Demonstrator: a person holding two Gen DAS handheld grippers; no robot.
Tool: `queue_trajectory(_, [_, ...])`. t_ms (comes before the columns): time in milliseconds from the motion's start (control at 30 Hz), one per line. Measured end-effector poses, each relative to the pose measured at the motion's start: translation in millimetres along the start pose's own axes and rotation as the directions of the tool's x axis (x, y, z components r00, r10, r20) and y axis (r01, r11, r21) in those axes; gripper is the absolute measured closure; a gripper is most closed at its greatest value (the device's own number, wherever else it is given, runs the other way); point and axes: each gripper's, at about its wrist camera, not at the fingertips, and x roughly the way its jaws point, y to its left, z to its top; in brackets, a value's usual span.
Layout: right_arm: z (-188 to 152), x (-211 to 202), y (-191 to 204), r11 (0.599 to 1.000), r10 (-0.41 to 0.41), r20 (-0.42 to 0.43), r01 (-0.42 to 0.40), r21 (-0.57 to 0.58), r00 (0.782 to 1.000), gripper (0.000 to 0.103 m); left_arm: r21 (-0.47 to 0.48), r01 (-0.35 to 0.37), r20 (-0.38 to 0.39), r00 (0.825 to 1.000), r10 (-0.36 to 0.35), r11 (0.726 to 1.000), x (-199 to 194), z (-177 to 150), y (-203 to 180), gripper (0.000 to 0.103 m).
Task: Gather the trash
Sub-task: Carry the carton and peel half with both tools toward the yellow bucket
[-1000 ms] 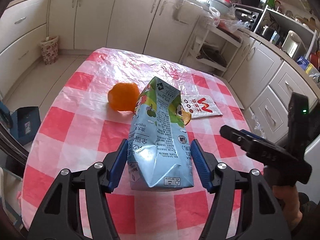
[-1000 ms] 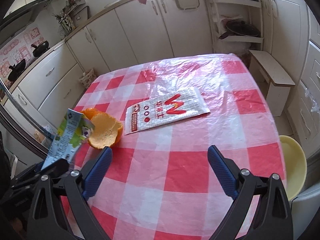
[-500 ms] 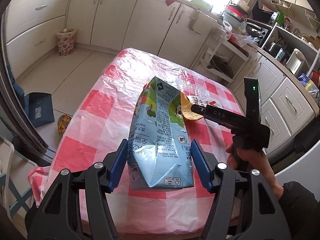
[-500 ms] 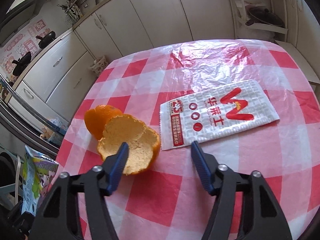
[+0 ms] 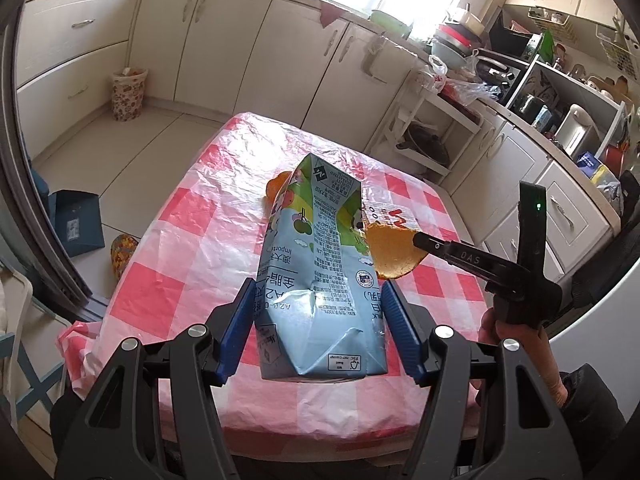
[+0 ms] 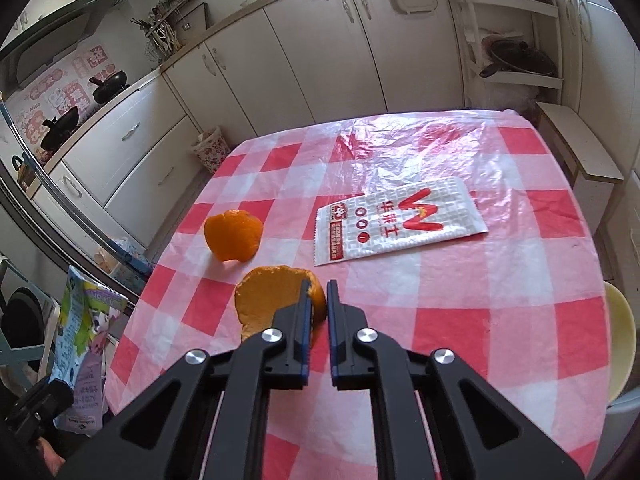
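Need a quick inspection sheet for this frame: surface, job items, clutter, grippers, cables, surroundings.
Surface: table under a red-and-white checked plastic cloth.
Job's things: milk carton and one orange peel held; second peel and snack wrapper lying on the cloth.
Clutter: nothing seen.
Grippers: left gripper clamps the carton; right gripper, jaws just closed, pinches the peel's edge.
Cables: nothing seen.
Surroundings: kitchen cabinets, floral waste bin on the floor.
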Motion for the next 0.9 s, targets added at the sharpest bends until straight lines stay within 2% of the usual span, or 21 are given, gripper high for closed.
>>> queue_trajectory(300, [-25.3, -49.4, -31.4, 0.996, -0.085, 0.041, 0.084, 0.035, 0.996, 0.095, 0.047, 0.046, 0.023, 0.999, -0.047, 0.998, -34.4, -13.0, -32.8, 0.043])
queue_trajectory(633, [-49.6, -74.7, -51.8, 0.990, -0.115, 0.065, 0.109, 0.094, 0.991, 0.095, 0.098, 0.083, 0.039, 0.995, -0.087, 0.992, -59.6, -22.9, -66.4, 0.043])
queue_trajectory(900, [-53.8, -86.3, -54.5, 0.988, -0.128, 0.088, 0.120, 0.094, 0.988, 0.095, 0.116, 0.092, 0.047, 0.994, -0.098, 0.989, -69.3, -23.7, -73.4, 0.043])
